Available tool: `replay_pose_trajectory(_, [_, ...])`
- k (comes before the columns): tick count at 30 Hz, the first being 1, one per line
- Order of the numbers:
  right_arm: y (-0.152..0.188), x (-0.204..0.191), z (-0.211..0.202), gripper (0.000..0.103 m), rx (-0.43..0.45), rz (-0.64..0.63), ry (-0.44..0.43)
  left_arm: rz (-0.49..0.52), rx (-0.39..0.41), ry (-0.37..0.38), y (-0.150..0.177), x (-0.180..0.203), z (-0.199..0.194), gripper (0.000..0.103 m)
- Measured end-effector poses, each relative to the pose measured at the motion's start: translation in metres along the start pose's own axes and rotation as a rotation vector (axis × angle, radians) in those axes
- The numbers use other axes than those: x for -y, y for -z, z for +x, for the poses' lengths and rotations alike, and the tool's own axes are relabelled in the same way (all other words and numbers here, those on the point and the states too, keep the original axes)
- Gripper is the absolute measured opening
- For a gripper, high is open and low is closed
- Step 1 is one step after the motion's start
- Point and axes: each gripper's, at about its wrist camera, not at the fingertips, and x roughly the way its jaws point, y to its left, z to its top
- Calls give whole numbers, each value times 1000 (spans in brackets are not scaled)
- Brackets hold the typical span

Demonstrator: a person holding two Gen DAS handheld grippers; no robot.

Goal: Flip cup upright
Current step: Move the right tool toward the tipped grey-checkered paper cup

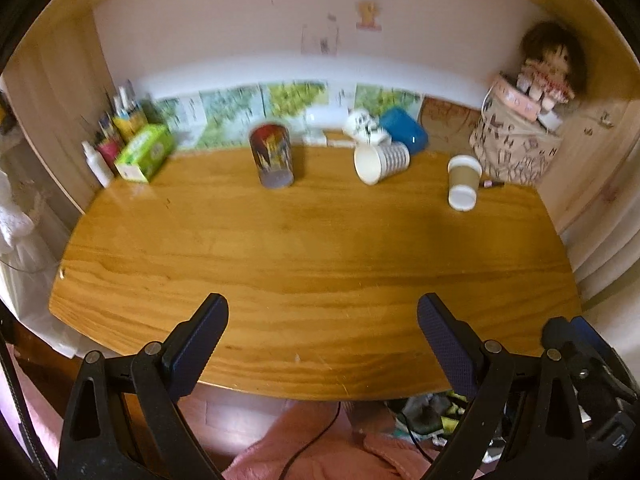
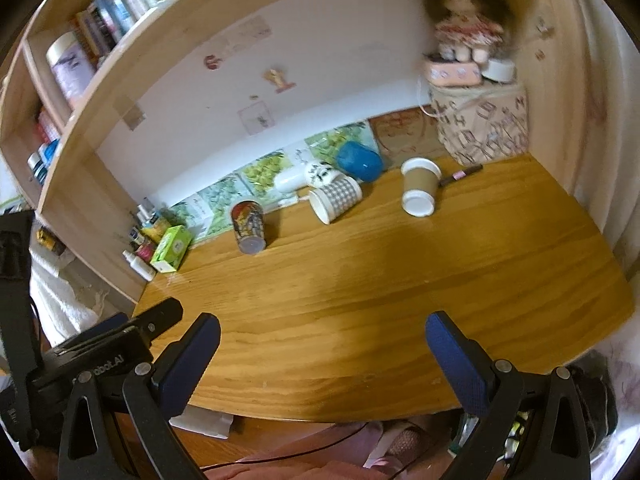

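Three cups lie on their sides at the far part of the wooden desk point(image 1: 304, 264). A colourful printed cup point(image 1: 272, 157) lies at the left, its base toward me. A white cup with grey check pattern point(image 1: 382, 161) lies in the middle, its mouth toward me. A brown paper cup with a white lid point(image 1: 463, 182) lies at the right, base toward me. All three show in the right wrist view: printed cup point(image 2: 249, 227), check cup point(image 2: 335, 198), brown cup point(image 2: 418, 192). My left gripper point(image 1: 322, 322) and right gripper point(image 2: 322, 338) are open and empty above the desk's near edge.
Behind the cups stand a white figurine mug point(image 1: 365, 123) and a blue container point(image 1: 403, 127). A green tissue box point(image 1: 146, 152) and bottles stand at the back left. A patterned bag point(image 1: 516, 148) with a doll point(image 1: 550, 64) stands at the back right. A pen point(image 2: 460, 175) lies by the brown cup.
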Motion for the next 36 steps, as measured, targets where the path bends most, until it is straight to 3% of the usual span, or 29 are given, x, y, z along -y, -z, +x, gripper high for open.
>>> replay_pose_trajectory(8, [-17,21,17,103,-14,63,38,13,-129,17,-21,5,37,96])
replay_pose_trajectory(14, [-49,15,39,103,1,-26,64,4,-192,22,-43,-3,62,96])
replay_pose_trajectory(17, [-66,7,50,103,13,-88,31,-25,-215,40,-55,-11,73,96])
replay_pose_trajectory(26, [-127,-32,83,103,108,-403,-63,-81,-220,101,-85,-34,94,96])
replay_pose_trajectory(32, [-139,-57,126,103,98,-675,-104,-98,-221,146,-95,-47,105,96])
replay_pose_trajectory(36, [-139,-70,160,103,78,-861,-75,-110,-218,168,-101,-55,112,96])
